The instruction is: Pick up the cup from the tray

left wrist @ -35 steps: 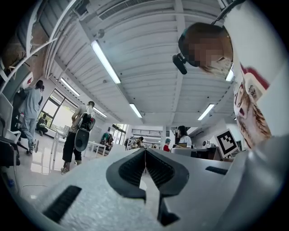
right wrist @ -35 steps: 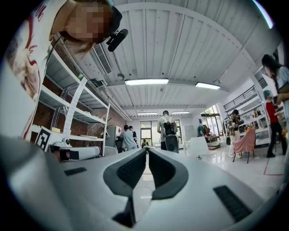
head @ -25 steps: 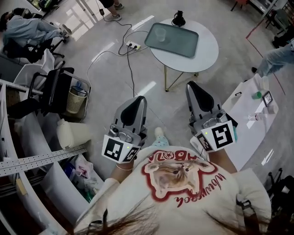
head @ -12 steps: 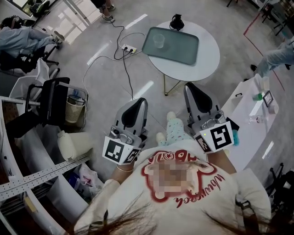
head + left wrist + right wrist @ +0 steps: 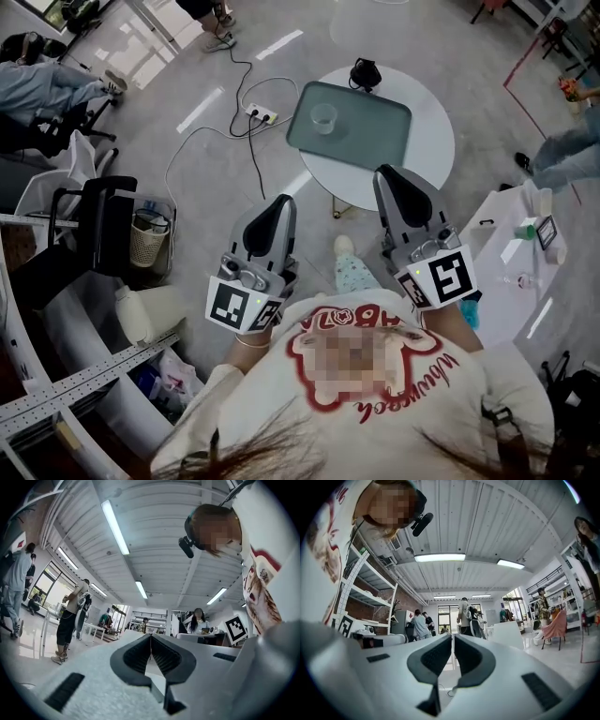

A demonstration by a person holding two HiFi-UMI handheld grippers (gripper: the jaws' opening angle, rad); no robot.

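**Reach for the cup: both grippers shut and empty**

The cup is standing upright on the tray, near the tray's far left corner, on the round counter. The left gripper and the right gripper are both pointing toward the counter, short of the tray. The right one is sitting nearer to it. Each gripper is holding its jaws pressed together with nothing between them.

The step in hand appears to be the reach. To do it well:

- Spread the jaws of one gripper before arriving at the tray.
- Come in level, at the cup's mid-height.
- Close gently, since the cup looks thin and clear and is likely to tip or buckle.
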